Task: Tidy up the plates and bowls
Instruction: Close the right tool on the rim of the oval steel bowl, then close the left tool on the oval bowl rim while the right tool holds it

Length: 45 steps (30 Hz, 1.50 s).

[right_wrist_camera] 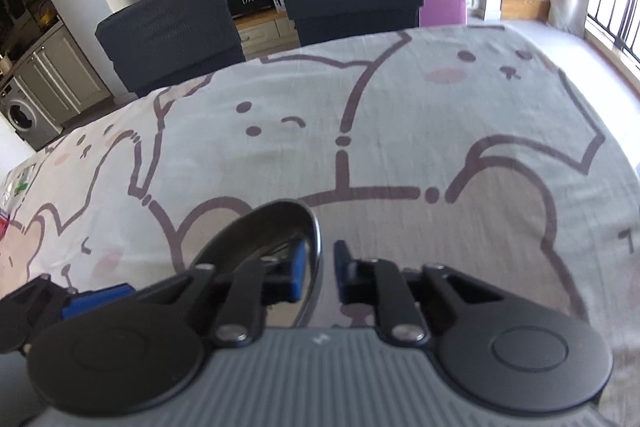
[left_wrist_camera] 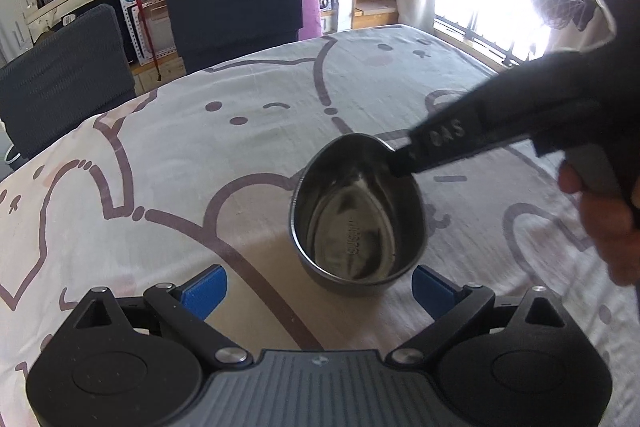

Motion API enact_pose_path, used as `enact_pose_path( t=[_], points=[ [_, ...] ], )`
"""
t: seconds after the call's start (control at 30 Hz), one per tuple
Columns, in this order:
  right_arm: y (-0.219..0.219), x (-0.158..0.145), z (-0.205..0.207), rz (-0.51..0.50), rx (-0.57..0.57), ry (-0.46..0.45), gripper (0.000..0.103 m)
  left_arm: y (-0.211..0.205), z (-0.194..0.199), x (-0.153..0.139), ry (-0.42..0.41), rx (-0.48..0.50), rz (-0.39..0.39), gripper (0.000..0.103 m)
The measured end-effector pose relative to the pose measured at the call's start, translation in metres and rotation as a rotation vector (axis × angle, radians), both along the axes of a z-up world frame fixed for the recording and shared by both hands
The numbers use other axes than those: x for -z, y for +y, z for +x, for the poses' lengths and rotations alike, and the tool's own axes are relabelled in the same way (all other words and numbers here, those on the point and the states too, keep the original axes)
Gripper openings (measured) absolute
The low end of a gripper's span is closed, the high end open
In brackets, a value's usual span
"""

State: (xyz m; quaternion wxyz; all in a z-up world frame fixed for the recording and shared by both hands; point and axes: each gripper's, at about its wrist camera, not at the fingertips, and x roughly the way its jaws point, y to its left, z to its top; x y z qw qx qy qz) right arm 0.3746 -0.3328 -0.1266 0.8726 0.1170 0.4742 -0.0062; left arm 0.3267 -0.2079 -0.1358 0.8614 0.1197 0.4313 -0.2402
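Steel bowl [left_wrist_camera: 356,219] sits upright on the surface [left_wrist_camera: 200,155], which is covered w/ a cartoon-print cloth, mouth facing up, base down. The right gripper [right_wrist_camera: 322,267] has its blue pads closed on the bowl's rim: one pad inside the wall, the other outside, so the rim runs edge-on between them. In the left wrist view that gripper [left_wrist_camera: 400,163] comes in from the upper right and bites the far-right part of the rim, w/ the person's hand [left_wrist_camera: 608,227] behind it.

Left gripper [left_wrist_camera: 320,291] hangs wide open, pads empty, just short of the bowl's near side. Bowl lies straight ahead of it and a bit right of centre, nearly between the two pads but not touching either.

Bowl is round, so no real long axis; what matters is the rim line. At the right gripper's bite it runs roughly away from the camera, along the fingers.

Judgement: right hand owns the bowl, so any lift or shift goes thru it. One-sided rim pinch means the bowl could tip or swing when raised. No plates or other bowls in view, so the stacking target can't be told.
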Motion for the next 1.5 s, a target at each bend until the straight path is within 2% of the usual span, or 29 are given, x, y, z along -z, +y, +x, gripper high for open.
enact_pose_path(
  t=[0.17, 0.37, 0.5, 0.6, 0.7, 0.73, 0.77, 0.8, 0.87, 0.93, 1.07, 1.2, 1.37, 1.5],
  points=[
    [0.0, 0.0, -0.009, 0.007, -0.004, 0.026, 0.011, 0.007, 0.0, 0.0, -0.015, -0.018, 0.003, 0.098],
    [0.007, -0.003, -0.029, -0.011, -0.029, 0.057, 0.012, 0.021, 0.004, -0.001, -0.029, -0.089, 0.009, 0.098],
    [0.015, -0.004, -0.042, 0.056, -0.082, 0.092, 0.012, 0.03, 0.01, -0.002, -0.028, -0.118, 0.006, 0.098],
    [0.024, -0.006, -0.046, 0.009, -0.112, 0.103, 0.013, 0.038, 0.012, -0.006, -0.006, -0.122, -0.037, 0.098],
    [0.016, -0.011, -0.047, 0.006, -0.082, 0.066, 0.014, 0.046, 0.013, -0.013, 0.032, -0.123, -0.128, 0.097],
    [0.009, -0.013, -0.046, 0.01, -0.059, 0.055, 0.016, 0.047, 0.013, -0.015, 0.041, -0.126, -0.153, 0.095],
    [0.004, -0.013, -0.044, 0.006, -0.035, 0.04, 0.023, 0.047, 0.013, -0.017, 0.046, -0.128, -0.176, 0.093],
    [-0.002, -0.014, -0.043, -0.005, -0.014, 0.021, 0.035, 0.046, 0.014, -0.018, 0.053, -0.13, -0.199, 0.089],
    [-0.011, -0.013, -0.04, -0.027, 0.024, -0.03, 0.048, 0.042, 0.015, -0.017, 0.069, -0.136, -0.217, 0.082],
    [-0.018, -0.01, -0.034, -0.019, 0.037, -0.044, 0.048, 0.036, 0.017, -0.013, 0.086, -0.139, -0.216, 0.074],
    [-0.022, 0.002, -0.024, -0.002, 0.032, -0.025, 0.047, 0.026, 0.022, -0.002, 0.124, -0.155, -0.203, 0.064],
    [-0.017, 0.012, -0.015, -0.044, 0.034, -0.006, 0.038, 0.024, 0.029, 0.003, 0.148, -0.188, -0.197, 0.051],
    [-0.016, 0.017, -0.015, -0.069, 0.058, 0.022, 0.037, 0.025, 0.033, 0.0, 0.093, -0.208, -0.161, 0.049],
    [-0.015, 0.015, -0.02, -0.05, 0.035, 0.057, 0.026, 0.026, 0.033, -0.001, 0.066, -0.212, -0.143, 0.048]
  ],
)
